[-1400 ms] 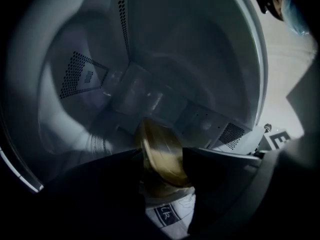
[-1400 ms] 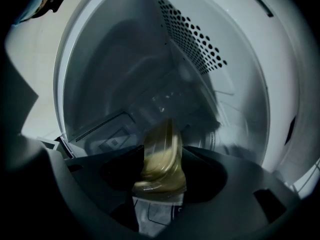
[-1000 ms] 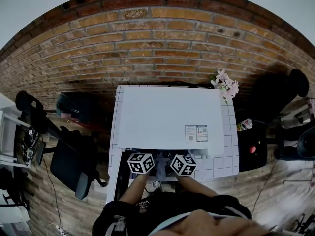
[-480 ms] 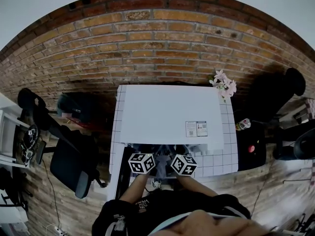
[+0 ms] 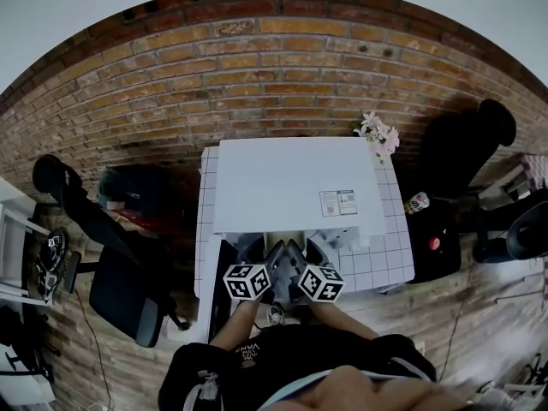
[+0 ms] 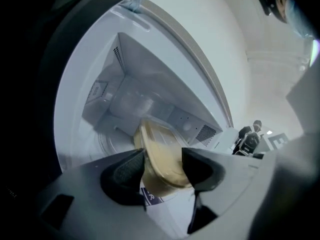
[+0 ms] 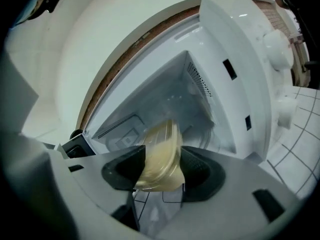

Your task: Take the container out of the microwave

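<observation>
We see a shallow, translucent container (image 6: 159, 151) with beige contents, pinched between the pads of the left tongs (image 6: 162, 166) on one side and the right tongs (image 7: 162, 170) on the other. It hangs just in front of the mouth of the white microwave (image 5: 295, 187), whose door stands open on the tiled bench (image 5: 390, 259).

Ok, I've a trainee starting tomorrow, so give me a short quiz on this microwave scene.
1. True or false: the left gripper and right gripper both clamp the container.
2. The microwave is: A) shut; B) open, its inside showing; C) lying on its side.
3. What pink thing stands by the microwave's rear right corner in the head view?
Key: 1 true; 2 B; 3 flowers.
</observation>
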A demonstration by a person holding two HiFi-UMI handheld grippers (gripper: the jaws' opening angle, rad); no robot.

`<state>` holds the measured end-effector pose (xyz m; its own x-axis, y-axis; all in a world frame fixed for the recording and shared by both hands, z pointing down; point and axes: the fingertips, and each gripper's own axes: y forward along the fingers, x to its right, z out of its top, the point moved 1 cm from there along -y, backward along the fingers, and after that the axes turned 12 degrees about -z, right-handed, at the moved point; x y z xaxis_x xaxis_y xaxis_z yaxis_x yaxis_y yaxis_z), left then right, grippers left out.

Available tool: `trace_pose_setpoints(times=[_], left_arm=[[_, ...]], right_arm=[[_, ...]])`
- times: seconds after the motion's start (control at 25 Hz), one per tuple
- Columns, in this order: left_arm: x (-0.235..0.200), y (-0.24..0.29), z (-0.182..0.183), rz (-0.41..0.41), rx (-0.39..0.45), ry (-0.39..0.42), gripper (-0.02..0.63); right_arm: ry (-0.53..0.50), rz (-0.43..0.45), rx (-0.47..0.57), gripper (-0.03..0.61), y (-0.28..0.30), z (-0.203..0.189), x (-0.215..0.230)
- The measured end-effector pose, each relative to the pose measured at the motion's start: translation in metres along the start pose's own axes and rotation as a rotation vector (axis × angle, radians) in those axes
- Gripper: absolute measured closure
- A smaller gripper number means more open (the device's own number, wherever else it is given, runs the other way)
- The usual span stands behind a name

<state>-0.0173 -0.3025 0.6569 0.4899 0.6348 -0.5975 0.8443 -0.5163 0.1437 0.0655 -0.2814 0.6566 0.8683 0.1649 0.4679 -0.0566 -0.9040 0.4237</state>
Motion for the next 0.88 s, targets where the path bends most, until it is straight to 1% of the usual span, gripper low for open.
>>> trace_pose_setpoints(times=[0.44, 0.88], left_arm=[[0.030, -0.013, -0.010, -0.028, -0.007, 0.028, 0.374], [0.066, -0.025, -0.029, 0.011, 0.020, 0.024, 0.374]], right_arm=[[0.019, -0.015, 0.034, 0.364, -0.036, -0.002, 0.006], [-0.006, 0.036, 0.004, 0.365, -0.072, -0.002, 0.019]])
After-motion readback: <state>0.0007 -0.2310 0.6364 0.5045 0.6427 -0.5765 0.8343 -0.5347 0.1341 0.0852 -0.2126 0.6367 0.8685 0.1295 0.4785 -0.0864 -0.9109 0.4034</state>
